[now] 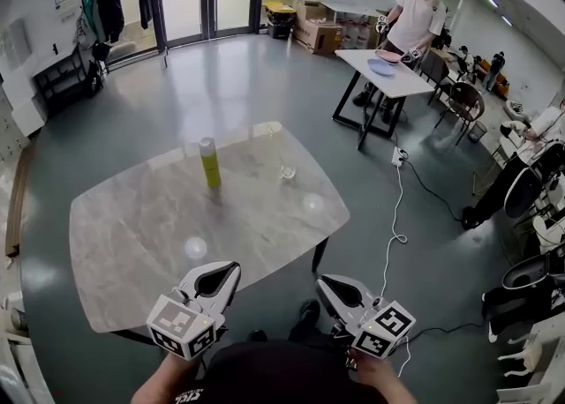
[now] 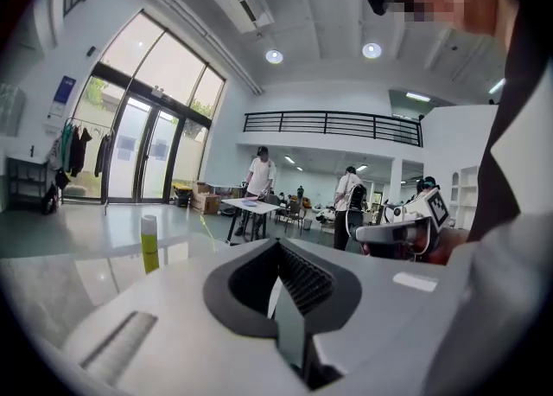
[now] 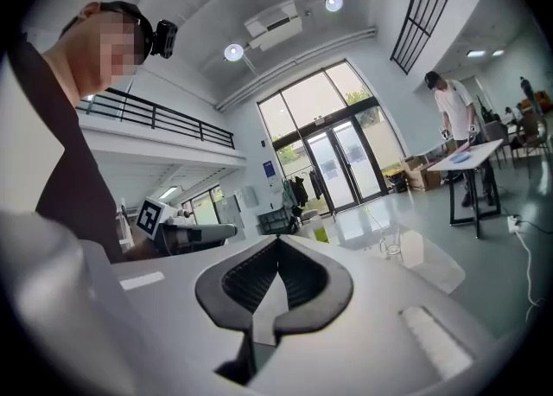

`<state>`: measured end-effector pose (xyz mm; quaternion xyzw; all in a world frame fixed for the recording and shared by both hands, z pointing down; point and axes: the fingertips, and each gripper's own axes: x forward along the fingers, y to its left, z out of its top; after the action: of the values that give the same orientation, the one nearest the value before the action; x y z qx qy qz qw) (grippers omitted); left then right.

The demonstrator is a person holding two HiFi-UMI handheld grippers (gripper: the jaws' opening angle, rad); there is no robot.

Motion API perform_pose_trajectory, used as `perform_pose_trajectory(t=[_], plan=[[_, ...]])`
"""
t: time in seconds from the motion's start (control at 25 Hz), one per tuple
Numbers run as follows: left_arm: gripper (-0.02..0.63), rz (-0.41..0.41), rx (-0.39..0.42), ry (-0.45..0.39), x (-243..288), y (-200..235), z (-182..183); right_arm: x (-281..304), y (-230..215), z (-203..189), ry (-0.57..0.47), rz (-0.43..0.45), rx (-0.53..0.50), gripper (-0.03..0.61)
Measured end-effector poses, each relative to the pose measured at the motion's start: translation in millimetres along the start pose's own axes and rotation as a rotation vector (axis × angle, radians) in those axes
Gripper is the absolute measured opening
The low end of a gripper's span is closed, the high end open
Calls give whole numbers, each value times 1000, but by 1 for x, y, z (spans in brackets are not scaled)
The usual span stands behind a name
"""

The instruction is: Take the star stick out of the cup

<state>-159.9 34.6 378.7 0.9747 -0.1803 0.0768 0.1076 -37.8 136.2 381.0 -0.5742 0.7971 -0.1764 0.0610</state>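
A clear glass cup (image 1: 288, 171) stands on the far right part of the marble table (image 1: 141, 235), with a thin pale star stick (image 1: 275, 145) leaning out of it to the upper left. The right gripper view shows the cup (image 3: 390, 245) and stick (image 3: 373, 216) far ahead. In the left gripper view only the stick (image 2: 205, 226) shows faintly. My left gripper (image 1: 235, 265) and right gripper (image 1: 320, 281) hover at the table's near edge, both shut and empty, far from the cup. In their own views the left gripper (image 2: 278, 244) and right gripper (image 3: 278, 239) have their tips touching.
A yellow-green bottle (image 1: 210, 162) stands upright left of the cup. Beyond my table a person works at a white table (image 1: 397, 85) with a blue plate. A white cable (image 1: 395, 208) runs across the floor on the right, near chairs and seated people.
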Motion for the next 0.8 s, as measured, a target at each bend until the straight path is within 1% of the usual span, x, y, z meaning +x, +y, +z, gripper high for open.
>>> perform_pose_trajectory(t=[0.16, 0.32, 0.52, 0.6, 0.72, 0.8], plan=[[0, 25, 0, 13, 33, 4, -3, 13, -36, 4, 12, 42, 5, 14], [0, 70, 20, 5, 79, 8, 13, 23, -83, 22, 13, 86, 12, 14], [0, 105, -3, -18, 142, 3, 29, 36, -149, 43, 42, 145, 2, 14], [0, 123, 5, -11, 167, 1, 36, 42, -174, 54, 52, 171, 3, 14], [0, 164, -21, -1, 199, 2, 47, 49, -203, 70, 67, 215, 6, 14], [0, 186, -28, 12, 217, 4, 47, 50, -218, 76, 68, 244, 5, 14]])
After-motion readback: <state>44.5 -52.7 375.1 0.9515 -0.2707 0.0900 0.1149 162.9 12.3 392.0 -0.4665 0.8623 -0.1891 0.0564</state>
